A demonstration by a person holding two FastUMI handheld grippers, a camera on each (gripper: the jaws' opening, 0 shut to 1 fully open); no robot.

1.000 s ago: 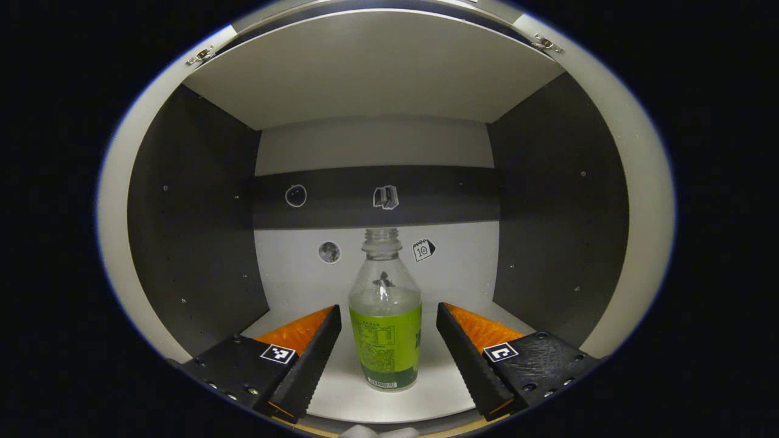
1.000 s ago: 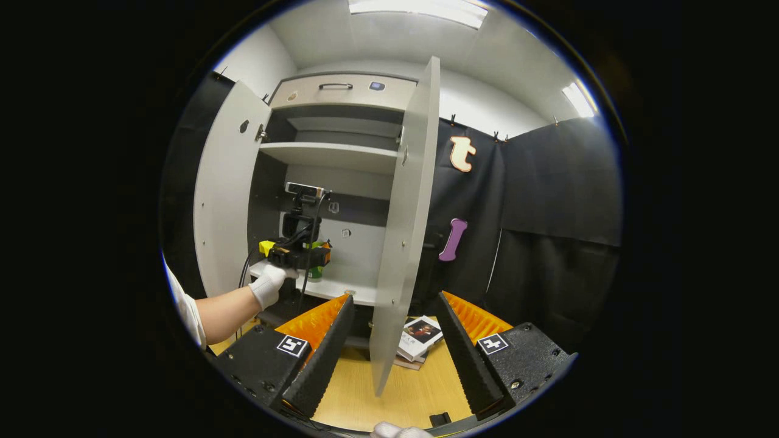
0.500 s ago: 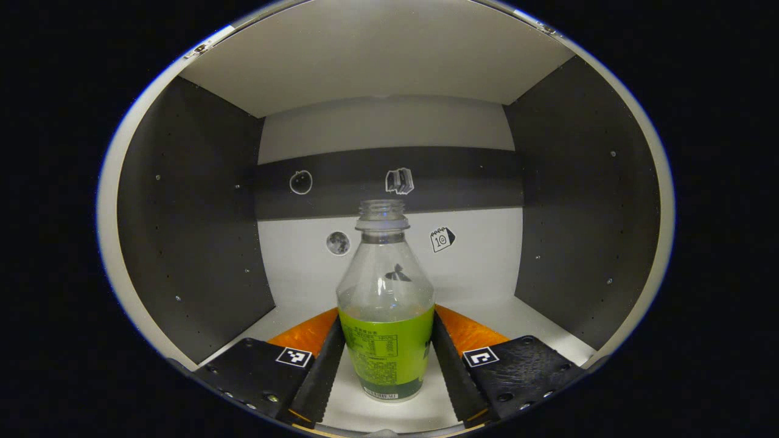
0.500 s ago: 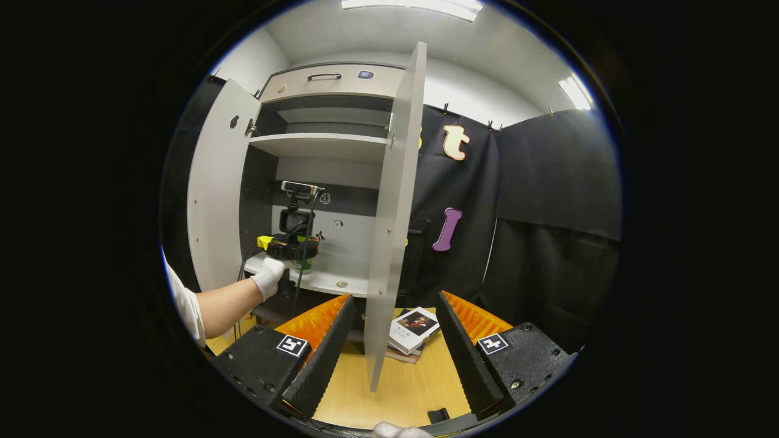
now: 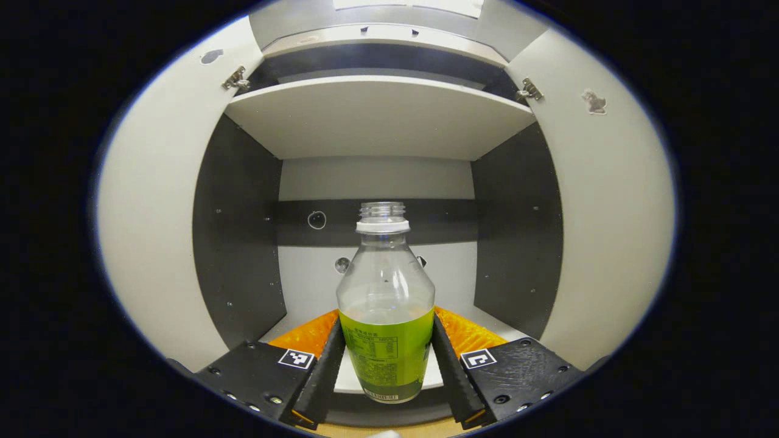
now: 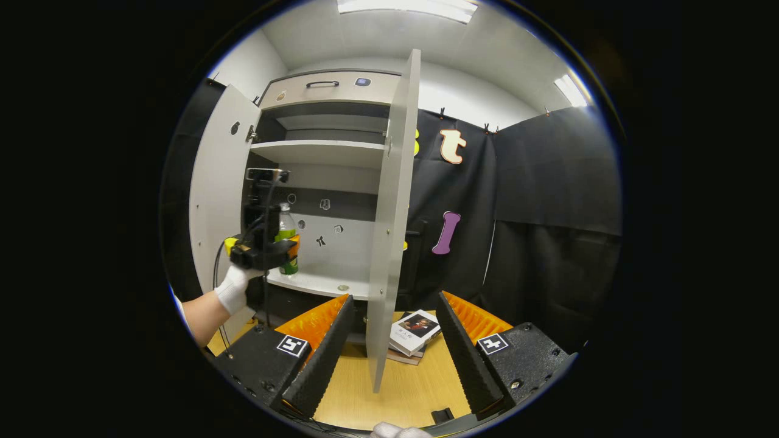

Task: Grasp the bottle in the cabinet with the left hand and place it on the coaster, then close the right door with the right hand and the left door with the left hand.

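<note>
The left gripper [image 5: 386, 371] is clamped on one clear plastic bottle with a green label [image 5: 386, 316], both fingers pressing the label's sides. The bottle stands upright, uncapped, its base raised above the front edge of the pale lower shelf [image 5: 286, 325], in front of the open grey cabinet [image 5: 377, 115]. In the right gripper view, a white-gloved hand [image 6: 233, 287] holds this gripper out level from a bare forearm, bottle at the cabinet's left front, just above the shelf.

The right gripper [image 6: 389, 347] hangs with its fingers spread wide, grasping nothing, level above the light wooden table [image 6: 401, 389]. The lower edge of the open right cabinet door [image 6: 389, 231] stands between its fingers in the picture, though farther off.

Two doors are open: the right one edge-on, and the left cabinet door [image 6: 216, 188] swung back. Two shelves show inside. A small stack of books [image 6: 414, 331] lies on the table beside the right door.
</note>
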